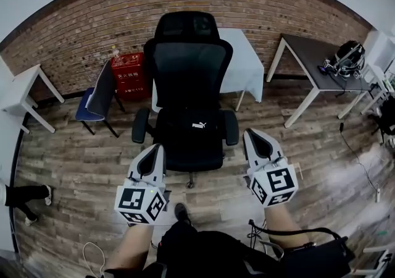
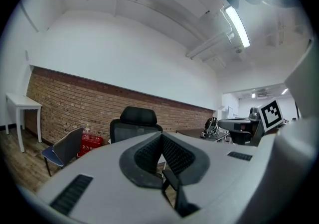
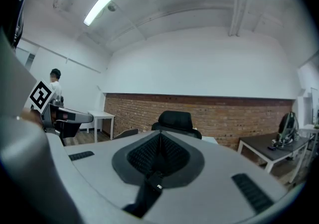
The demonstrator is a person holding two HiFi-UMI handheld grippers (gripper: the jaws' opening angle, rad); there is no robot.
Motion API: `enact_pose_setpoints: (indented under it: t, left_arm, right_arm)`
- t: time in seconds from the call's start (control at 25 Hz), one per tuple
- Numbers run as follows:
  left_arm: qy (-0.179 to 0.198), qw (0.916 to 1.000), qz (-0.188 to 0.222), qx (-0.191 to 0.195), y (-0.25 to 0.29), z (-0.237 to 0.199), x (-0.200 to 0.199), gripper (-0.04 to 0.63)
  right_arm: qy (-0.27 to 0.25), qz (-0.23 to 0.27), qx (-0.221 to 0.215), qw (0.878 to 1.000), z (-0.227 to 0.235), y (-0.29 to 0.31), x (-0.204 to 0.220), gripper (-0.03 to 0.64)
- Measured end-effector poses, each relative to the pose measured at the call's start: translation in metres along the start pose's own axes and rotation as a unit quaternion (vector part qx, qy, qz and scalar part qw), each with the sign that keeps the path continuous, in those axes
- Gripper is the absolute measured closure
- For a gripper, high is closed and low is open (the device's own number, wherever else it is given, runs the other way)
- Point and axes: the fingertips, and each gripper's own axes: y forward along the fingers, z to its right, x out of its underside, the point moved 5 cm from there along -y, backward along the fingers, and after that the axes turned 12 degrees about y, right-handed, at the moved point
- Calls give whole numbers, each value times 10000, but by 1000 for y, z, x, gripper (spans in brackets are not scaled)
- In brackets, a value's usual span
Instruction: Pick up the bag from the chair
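A black bag point(image 1: 189, 136) with a small white logo lies on the seat of the black office chair point(image 1: 191, 60); dark on dark, its outline is hard to make out. My left gripper point(image 1: 155, 151) hangs shut and empty just short of the seat's front left corner. On the other side my right gripper point(image 1: 253, 137) is shut too, near the right armrest, holding nothing. In the left gripper view the gripper point(image 2: 160, 136) points up past the chair's headrest point(image 2: 135, 116). In the right gripper view the gripper point(image 3: 160, 134) also tilts up, with the chair point(image 3: 174, 118) beyond it.
A blue chair point(image 1: 97, 94) and a red box point(image 1: 128, 75) stand left of the office chair. A white-clothed table point(image 1: 248, 67) is behind it. At the right is a dark desk point(image 1: 311, 60) carrying gear point(image 1: 345, 59). A white table point(image 1: 21, 91) is at the left. Cables lie on the wood floor.
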Motion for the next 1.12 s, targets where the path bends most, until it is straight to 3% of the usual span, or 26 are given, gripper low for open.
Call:
enact_pose_setpoints:
  t: [0.68, 1.12]
  left_arm:
    - [-176, 9992, -152, 331, 88, -119, 25, 584]
    - [-335, 9982, -404, 274, 144, -136, 48, 584]
  right_arm:
    - [-24, -304, 323, 9990, -11, 135, 0, 600]
    - [-109, -756, 177, 9969, 27, 190, 6, 598]
